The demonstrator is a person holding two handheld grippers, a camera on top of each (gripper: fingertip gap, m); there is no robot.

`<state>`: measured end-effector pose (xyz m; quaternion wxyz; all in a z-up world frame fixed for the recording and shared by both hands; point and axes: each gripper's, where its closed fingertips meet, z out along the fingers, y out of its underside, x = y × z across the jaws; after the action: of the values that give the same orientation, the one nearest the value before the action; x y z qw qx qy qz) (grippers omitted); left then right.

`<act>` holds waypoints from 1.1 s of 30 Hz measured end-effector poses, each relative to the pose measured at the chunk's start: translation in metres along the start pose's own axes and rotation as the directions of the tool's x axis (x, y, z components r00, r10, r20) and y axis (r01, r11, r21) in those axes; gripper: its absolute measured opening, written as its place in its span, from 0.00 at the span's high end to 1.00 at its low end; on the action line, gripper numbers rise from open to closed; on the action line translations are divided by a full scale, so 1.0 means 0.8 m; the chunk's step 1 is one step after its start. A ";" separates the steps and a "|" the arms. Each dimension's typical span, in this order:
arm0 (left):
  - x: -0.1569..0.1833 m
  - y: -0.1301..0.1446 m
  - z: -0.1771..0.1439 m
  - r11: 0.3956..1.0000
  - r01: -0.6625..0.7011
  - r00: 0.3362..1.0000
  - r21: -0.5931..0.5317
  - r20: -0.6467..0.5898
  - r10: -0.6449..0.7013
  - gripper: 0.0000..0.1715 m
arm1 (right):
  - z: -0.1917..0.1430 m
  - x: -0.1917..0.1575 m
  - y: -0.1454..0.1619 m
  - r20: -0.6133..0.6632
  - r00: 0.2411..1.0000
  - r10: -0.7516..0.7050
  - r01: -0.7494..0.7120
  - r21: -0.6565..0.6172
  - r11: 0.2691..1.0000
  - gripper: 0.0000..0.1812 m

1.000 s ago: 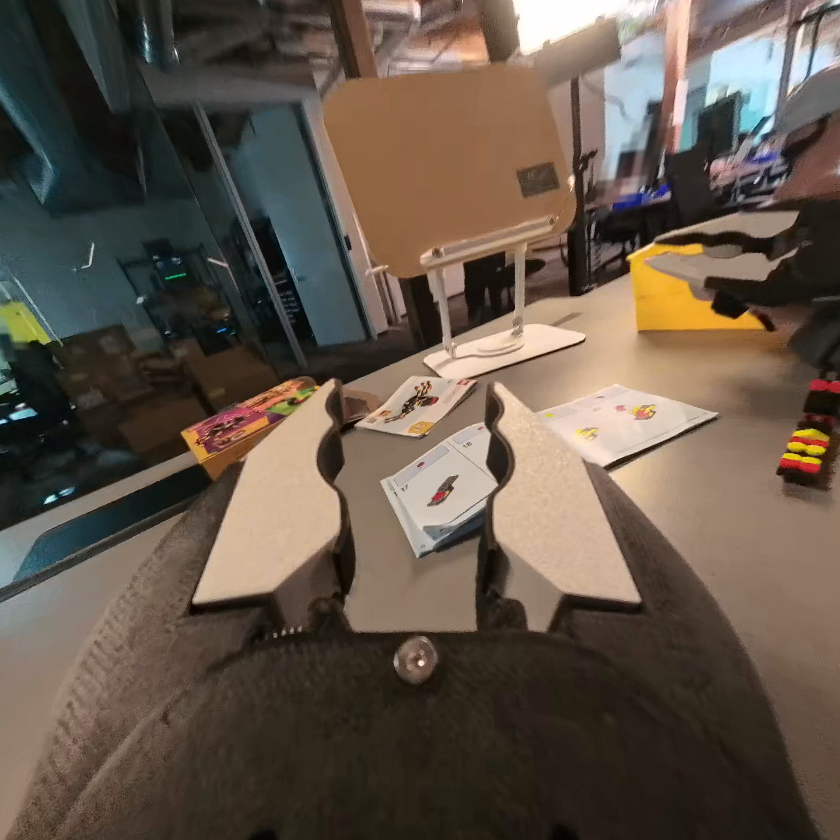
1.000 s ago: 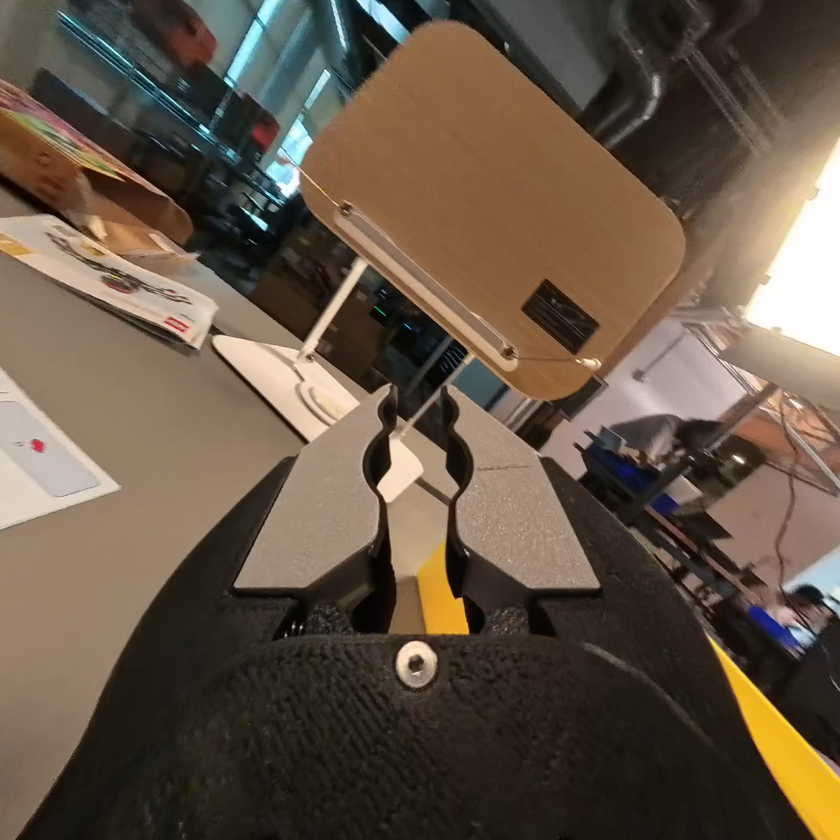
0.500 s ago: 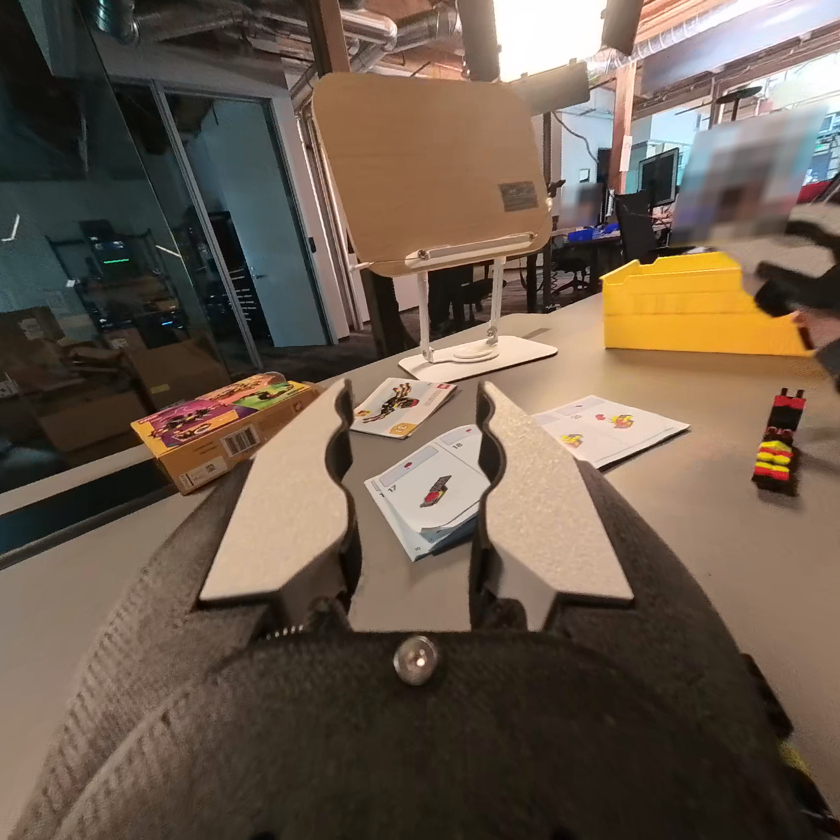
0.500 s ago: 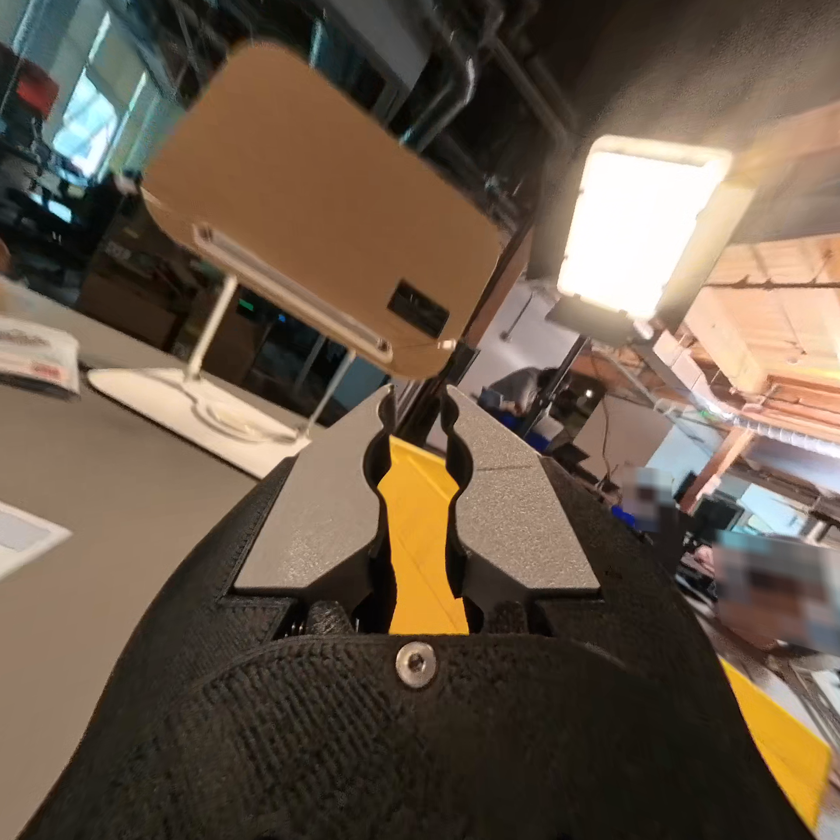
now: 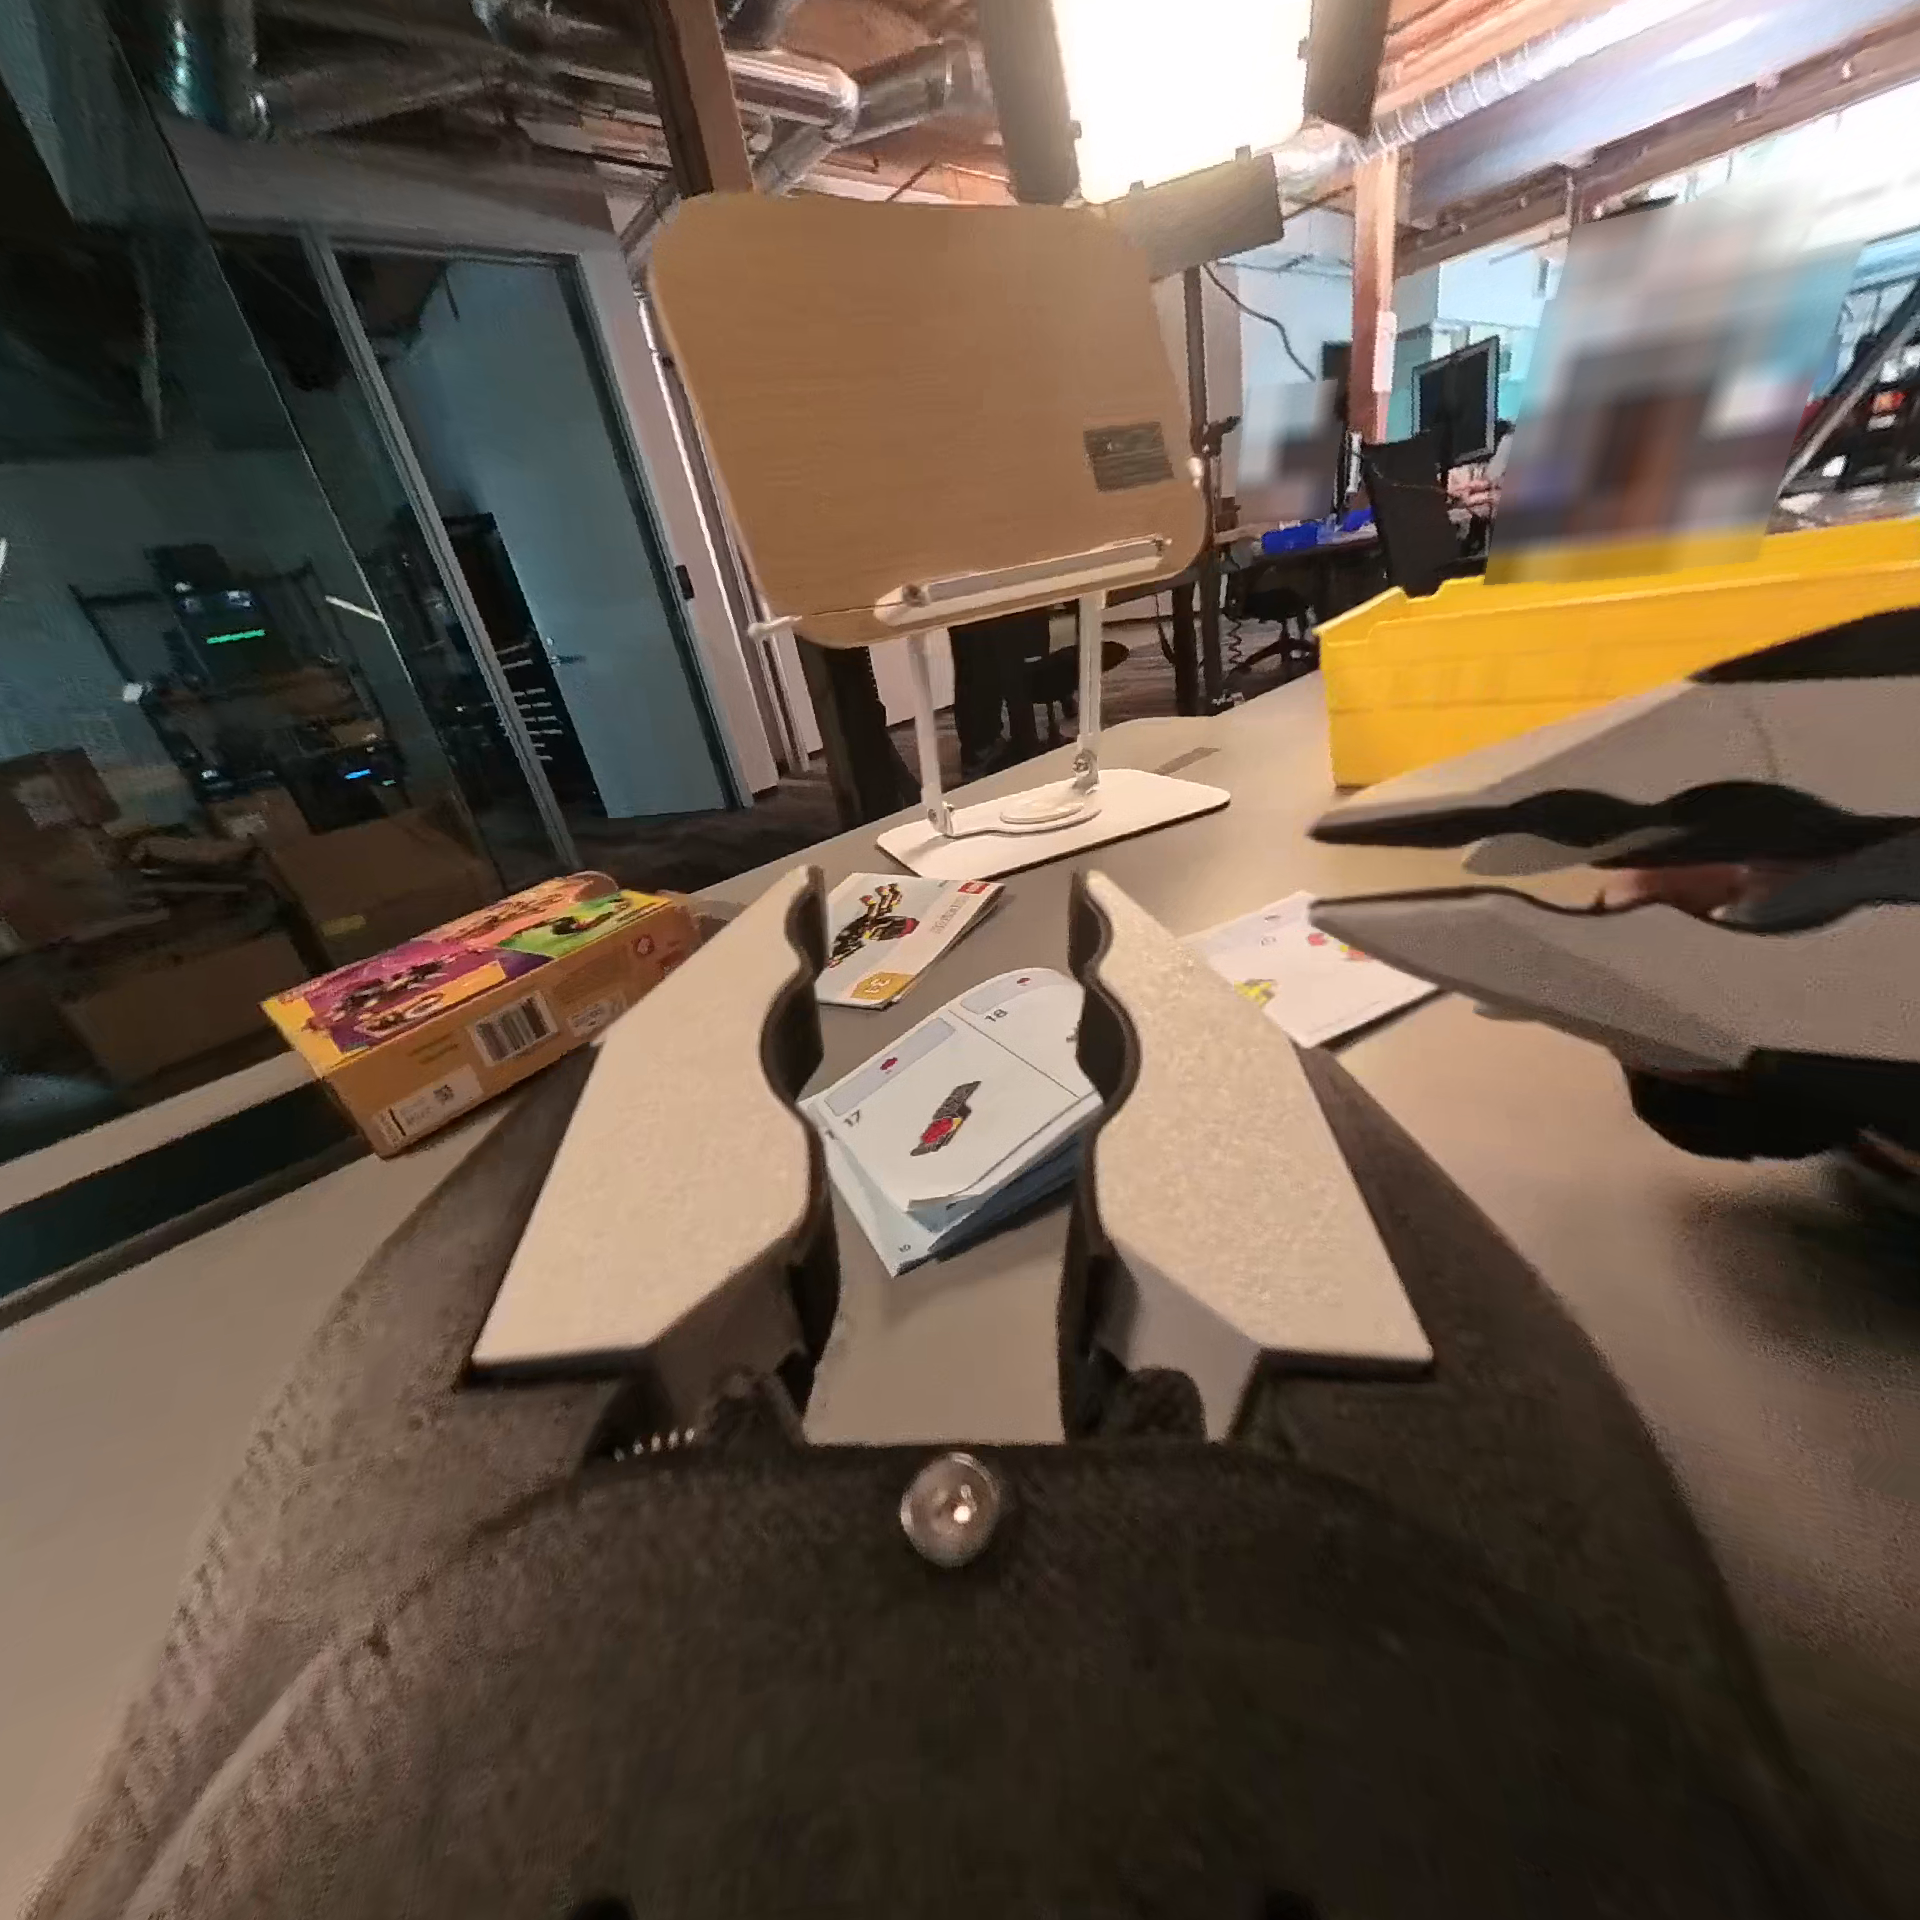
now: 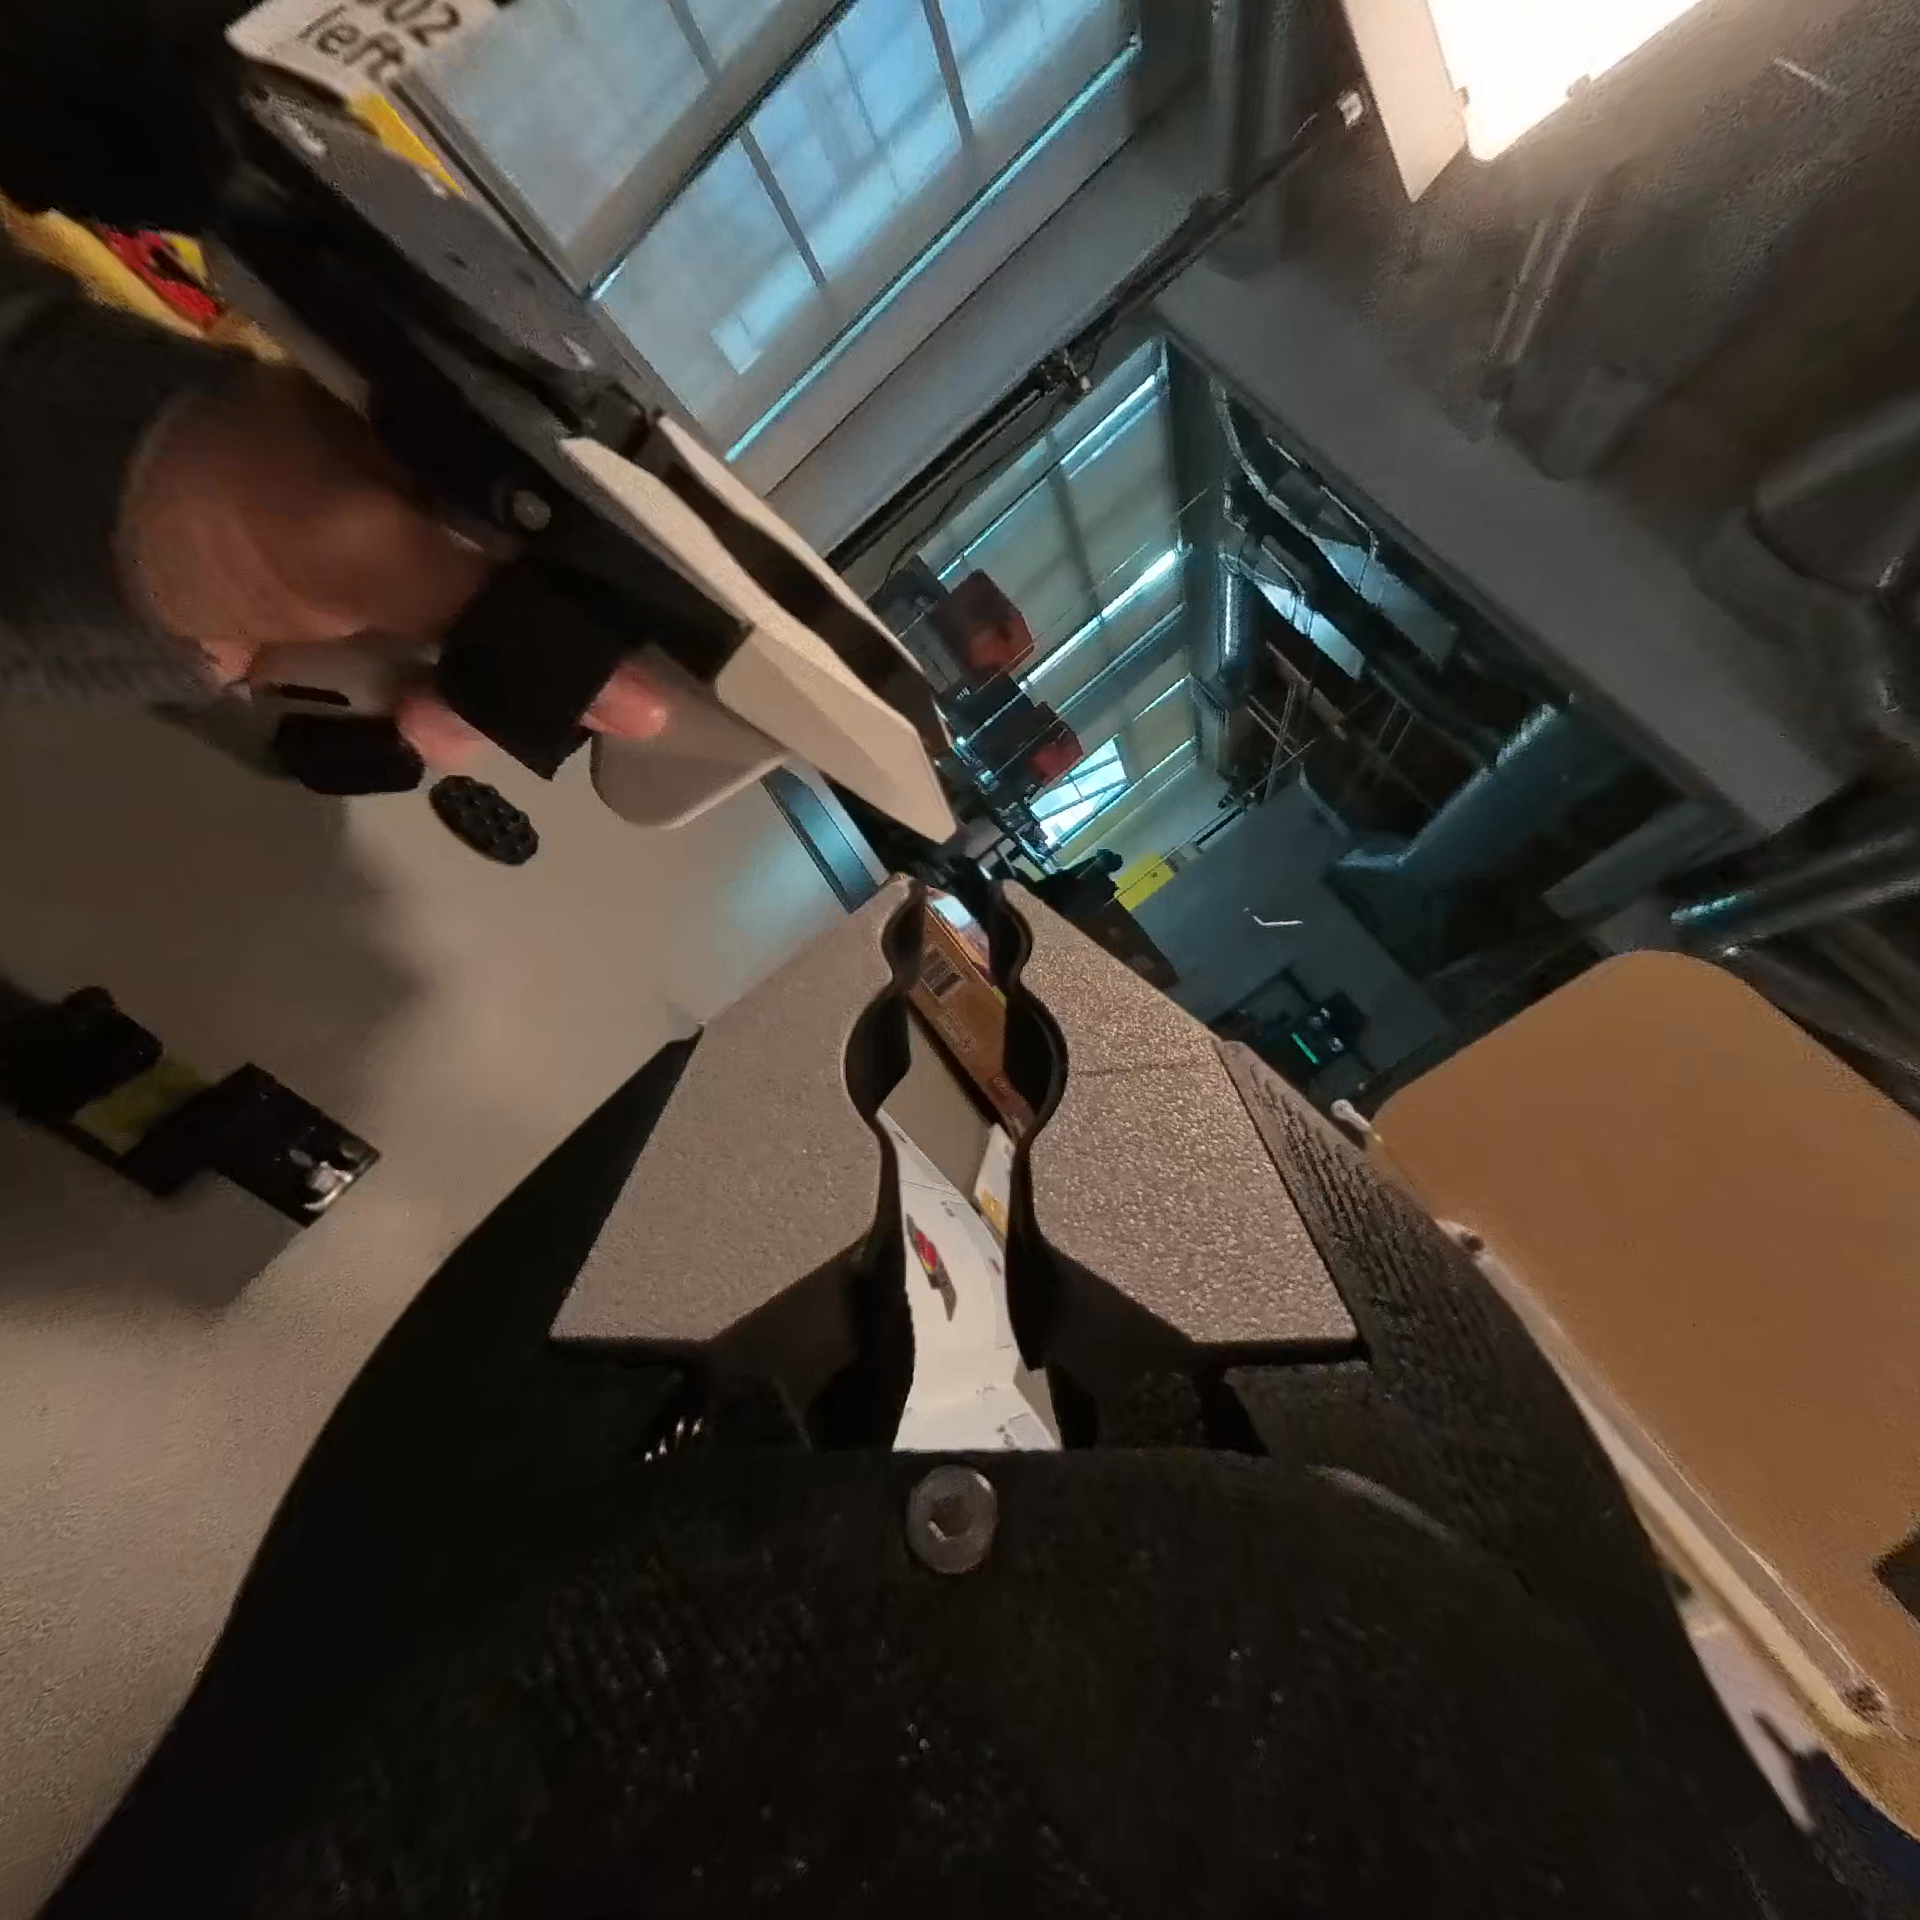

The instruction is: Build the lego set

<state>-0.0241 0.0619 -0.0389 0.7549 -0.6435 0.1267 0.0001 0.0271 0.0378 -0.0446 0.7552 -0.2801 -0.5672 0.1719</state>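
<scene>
Two grippers: left gripper (image 5: 940, 914) at mid frame, jaws wide and empty; right gripper (image 6: 951, 902) narrow, holding nothing.
Lego pieces: black parts (image 6: 197, 1132) at left edge of the right wrist view, loose on the table (image 5: 1558, 1299).
Progress: partly assembled at most; much building seems left.
Guides: open booklet (image 5: 951, 1117) centre; wooden stand (image 5: 925, 416) above it, bare.
Containers: yellow bin (image 5: 1538, 675) upper right, contents hidden; set box (image 5: 478, 1003) left, closed.
</scene>
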 end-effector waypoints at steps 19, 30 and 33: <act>0.103 -0.084 -0.094 0.978 -0.109 0.969 -0.180 -0.238 0.064 0.97 | -0.010 0.035 0.035 -0.102 0.985 0.140 -0.150 -0.097 0.984 1.00; -0.220 -0.027 -0.308 0.517 0.298 0.952 -0.803 0.289 -0.100 0.88 | -0.006 0.028 0.029 -0.051 0.984 0.168 -0.171 -0.063 0.983 1.00; -0.259 0.007 -0.326 0.429 0.441 0.897 -0.788 0.382 -0.221 0.88 | -0.006 0.027 0.029 -0.045 0.985 0.166 -0.169 -0.065 0.983 1.00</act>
<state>-0.2757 -0.1570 -0.0412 0.3271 -0.9391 -0.1046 -0.0146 0.0396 0.0673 -0.0438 0.7391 -0.3559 -0.5321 0.2097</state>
